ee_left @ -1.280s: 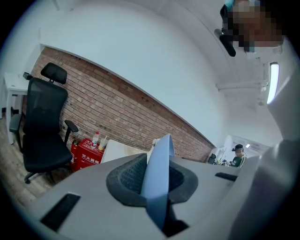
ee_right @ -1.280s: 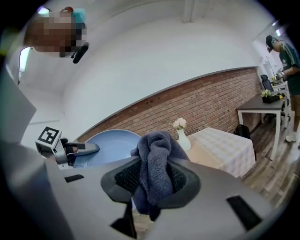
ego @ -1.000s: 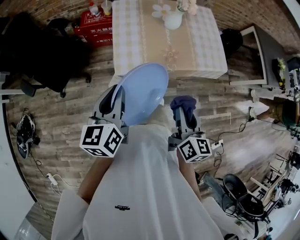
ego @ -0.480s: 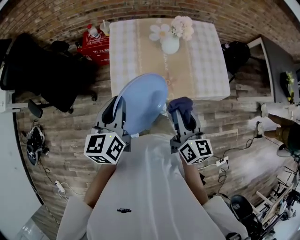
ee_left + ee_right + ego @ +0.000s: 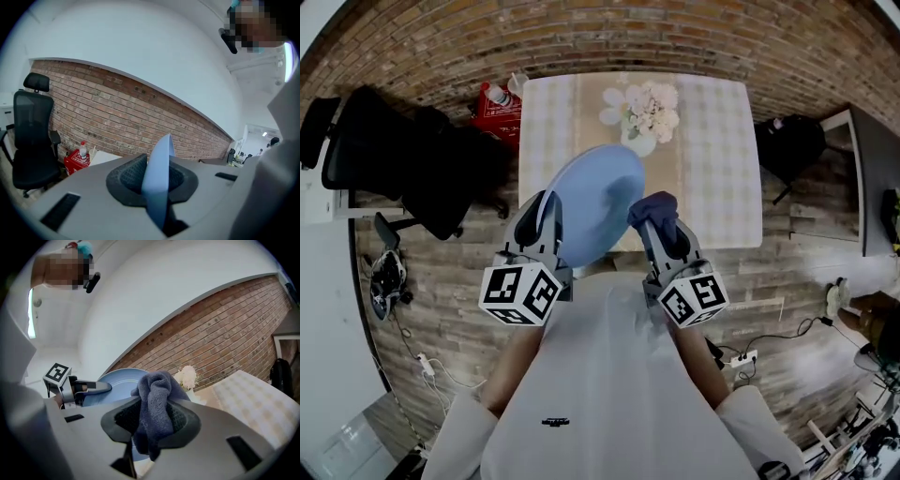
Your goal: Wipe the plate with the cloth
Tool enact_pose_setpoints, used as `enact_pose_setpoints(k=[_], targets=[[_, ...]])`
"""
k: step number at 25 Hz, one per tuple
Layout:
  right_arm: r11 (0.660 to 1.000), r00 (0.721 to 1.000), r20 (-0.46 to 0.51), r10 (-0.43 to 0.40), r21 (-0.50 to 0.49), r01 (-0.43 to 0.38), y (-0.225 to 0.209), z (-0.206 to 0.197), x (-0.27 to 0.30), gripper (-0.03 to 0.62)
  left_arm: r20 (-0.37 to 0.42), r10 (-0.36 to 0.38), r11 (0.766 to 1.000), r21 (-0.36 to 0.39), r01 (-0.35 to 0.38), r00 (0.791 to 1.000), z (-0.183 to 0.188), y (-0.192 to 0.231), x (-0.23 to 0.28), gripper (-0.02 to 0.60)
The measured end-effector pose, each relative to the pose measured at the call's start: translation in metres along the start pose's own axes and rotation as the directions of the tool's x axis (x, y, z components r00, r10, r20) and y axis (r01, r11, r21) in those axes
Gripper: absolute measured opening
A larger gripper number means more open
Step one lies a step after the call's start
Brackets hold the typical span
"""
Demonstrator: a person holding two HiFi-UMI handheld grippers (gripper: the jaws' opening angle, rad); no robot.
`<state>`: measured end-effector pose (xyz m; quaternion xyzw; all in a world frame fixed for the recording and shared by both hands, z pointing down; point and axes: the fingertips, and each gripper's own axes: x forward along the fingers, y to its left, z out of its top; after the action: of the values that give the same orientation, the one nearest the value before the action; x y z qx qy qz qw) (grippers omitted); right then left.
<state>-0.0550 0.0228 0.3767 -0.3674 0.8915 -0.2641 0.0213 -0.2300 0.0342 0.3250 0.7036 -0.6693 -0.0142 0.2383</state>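
Left tool (image 5: pixel 155 180) is clamped tight on the plate (image 5: pixel 595 202) rim. In its own view the plate runs edge-on between the pads. Right tool (image 5: pixel 152 420) is closed on the cloth (image 5: pixel 653 206), with a bunched wad sticking out past the jaws.

The plate is held up in the air ahead of my left tool, tilted, with its face turned toward my right tool. The cloth sits at the plate edge nearest my right tool; I can't tell if it touches yet. The table (image 5: pixel 722 187) and flowers (image 5: pixel 649 108) are beyond both tools, under and past the plate.

Step in hand, as I judge it: get the cloth onto the plate face and wipe.

- Lead with the loose wad, not the jaw tips, so no hard part scrapes the plate.
- My hold is on one rim spot only, so the plate can likely pivot or slip. Press lightly and don't loosen the left clamp.
- Push toward the held side rather than levering the free edge.
- Sweep across the whole face with overlapping strokes.
- Turn my left tool a little if the face angle hides part of it.
- Stay clear of the flowers.
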Motion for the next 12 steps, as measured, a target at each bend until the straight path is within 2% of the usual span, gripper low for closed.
enact_pose_setpoints(k=[7,12], targets=[[0.996,0.995,-0.026,0.092,0.018,-0.092,-0.041,0.022,0.022,0.117,0.000,0.063,0.998,0.017,-0.063,0.998,-0.003,-0.031,0.040,0.048],[0.987,0.987,-0.037,0.158,-0.001,-0.158,-0.037,0.028,0.033,0.117,-0.002,0.082,0.997,0.012,-0.082,0.997,-0.003,-0.037,0.046,0.048]])
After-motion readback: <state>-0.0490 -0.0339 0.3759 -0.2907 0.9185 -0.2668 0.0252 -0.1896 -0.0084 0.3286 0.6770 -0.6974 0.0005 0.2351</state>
